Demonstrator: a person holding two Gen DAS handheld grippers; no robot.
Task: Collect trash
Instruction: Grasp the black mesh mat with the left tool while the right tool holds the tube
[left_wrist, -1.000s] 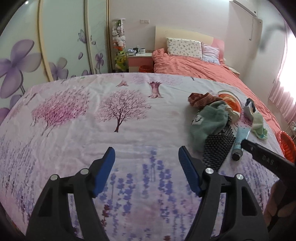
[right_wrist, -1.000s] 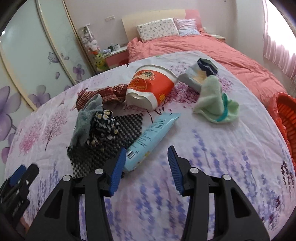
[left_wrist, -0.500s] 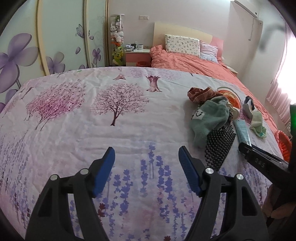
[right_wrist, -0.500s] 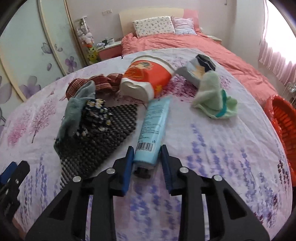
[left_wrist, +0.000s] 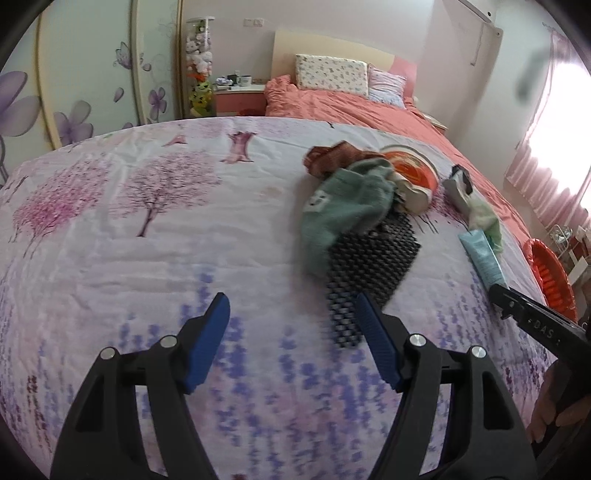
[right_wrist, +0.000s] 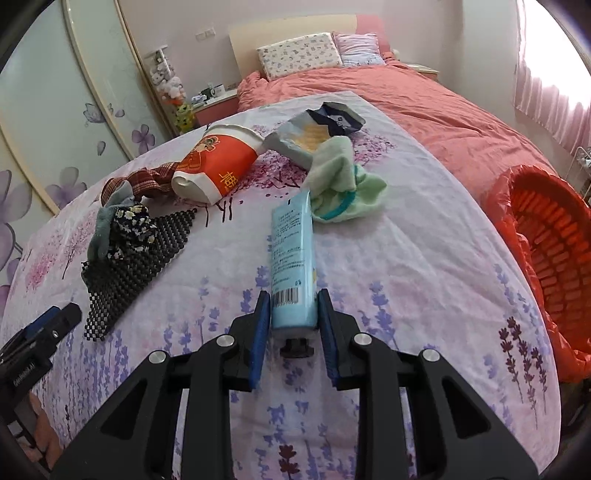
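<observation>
My right gripper (right_wrist: 291, 308) is shut on the cap end of a light blue tube (right_wrist: 293, 254), which lies along the floral sheet (right_wrist: 406, 266); the tube also shows in the left wrist view (left_wrist: 482, 256). A crushed red and white paper cup (right_wrist: 212, 168) and a torn grey snack bag (right_wrist: 314, 134) lie beyond it. An orange bin (right_wrist: 554, 254) stands off the bed's right edge. My left gripper (left_wrist: 291, 332) is open and empty over the sheet, just left of a black mesh mat (left_wrist: 365, 266).
Green socks (left_wrist: 343, 214), a pale green cloth (right_wrist: 343, 188), a plaid rag (right_wrist: 144, 181) and a floral cloth (right_wrist: 131, 229) lie among the trash. A second bed with a coral cover (right_wrist: 424, 107) stands behind. Wardrobe doors (left_wrist: 92, 74) are on the left.
My right gripper has closed on the blue tube and swung it to point straight ahead. My left gripper has drifted right, toward the mesh mat.
</observation>
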